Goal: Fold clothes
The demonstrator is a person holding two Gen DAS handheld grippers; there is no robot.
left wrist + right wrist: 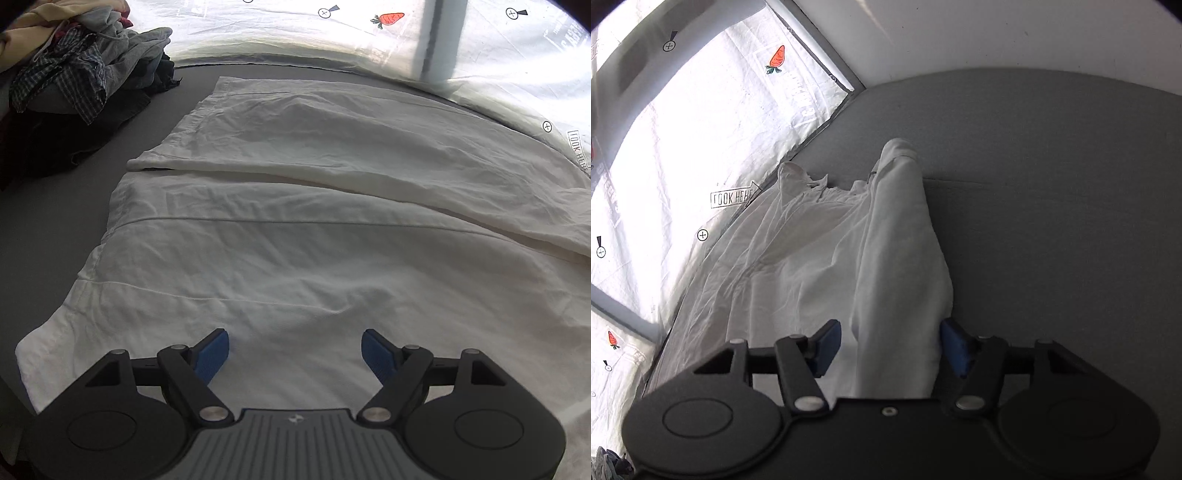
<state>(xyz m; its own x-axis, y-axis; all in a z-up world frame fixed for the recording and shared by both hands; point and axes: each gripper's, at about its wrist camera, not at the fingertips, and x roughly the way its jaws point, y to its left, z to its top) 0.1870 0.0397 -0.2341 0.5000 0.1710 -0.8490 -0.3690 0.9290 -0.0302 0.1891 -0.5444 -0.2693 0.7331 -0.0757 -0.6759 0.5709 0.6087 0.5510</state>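
A white garment [295, 229] lies spread on the grey surface [55, 221], with one long folded section across its far half. My left gripper [295, 350] hovers low over its near part, blue pads wide apart and nothing between them. In the right wrist view the same white garment [827, 258] runs away from the camera, and a raised fold of it [905, 240] passes between the spread fingers of my right gripper [890, 343]. The right jaws stand open; the cloth lies loose between them, close to the right pad [955, 347].
A heap of mixed clothes [74, 74], checked, grey and dark, sits at the far left. A white printed sheet [332, 33] with carrot drawings covers the back wall or window [683, 129]. Bare grey surface [1052, 221] stretches to the right of the garment.
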